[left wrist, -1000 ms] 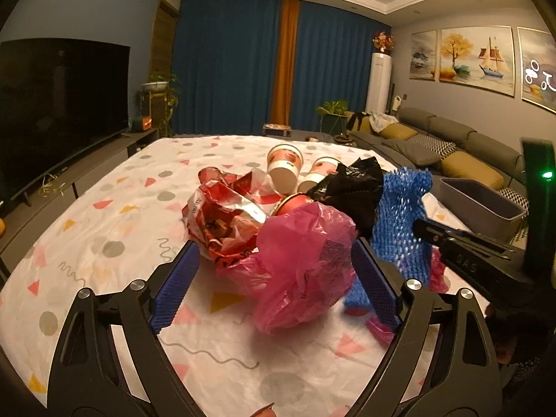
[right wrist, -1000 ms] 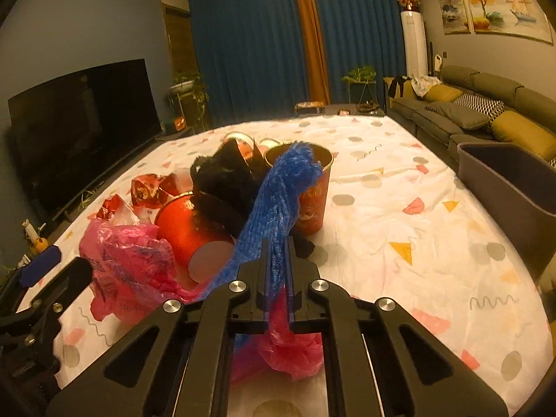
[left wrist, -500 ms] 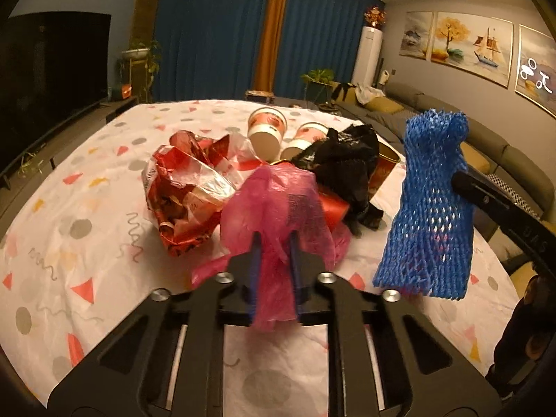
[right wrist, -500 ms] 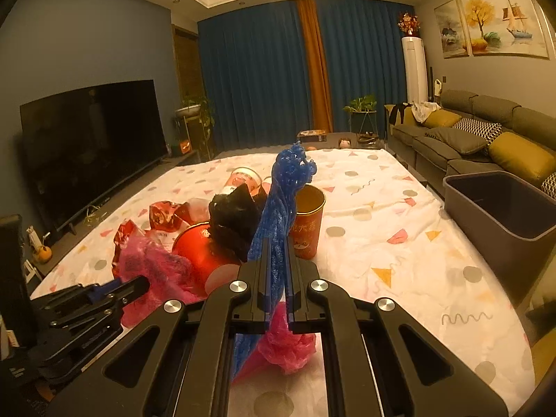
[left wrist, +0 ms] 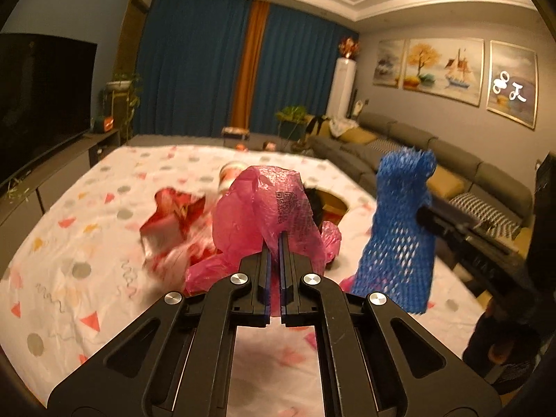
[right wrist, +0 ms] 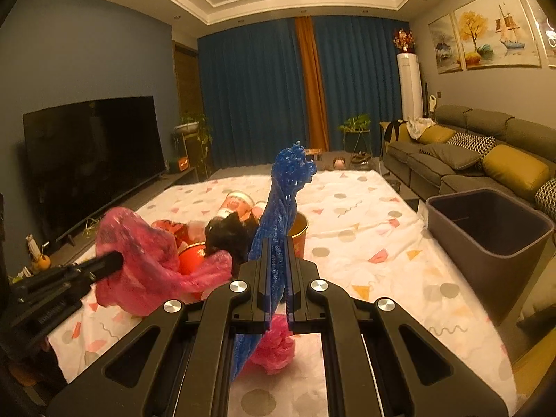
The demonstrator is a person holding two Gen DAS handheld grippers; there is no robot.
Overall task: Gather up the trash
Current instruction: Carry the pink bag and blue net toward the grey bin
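Note:
My left gripper [left wrist: 275, 243] is shut on a pink plastic bag [left wrist: 264, 215] and holds it above the table; the bag also shows in the right wrist view [right wrist: 139, 257]. My right gripper [right wrist: 276, 243] is shut on a blue foam net sleeve [right wrist: 281, 215], lifted off the table; the sleeve also shows in the left wrist view [left wrist: 399, 236]. On the table lie a red foil wrapper [left wrist: 170, 215], a black bag [right wrist: 229, 232], red paper cups [right wrist: 236, 205] and a second pink bag [right wrist: 274, 344].
A dark grey bin [right wrist: 486, 229] stands off the table's right edge. The table has a white cloth [right wrist: 365, 243] with coloured shapes. A sofa [right wrist: 469, 153] lies to the right, a TV [right wrist: 90, 160] to the left.
My left gripper closed on the pink bag and lifted it. My right gripper raised the blue net sleeve clear of the pile.

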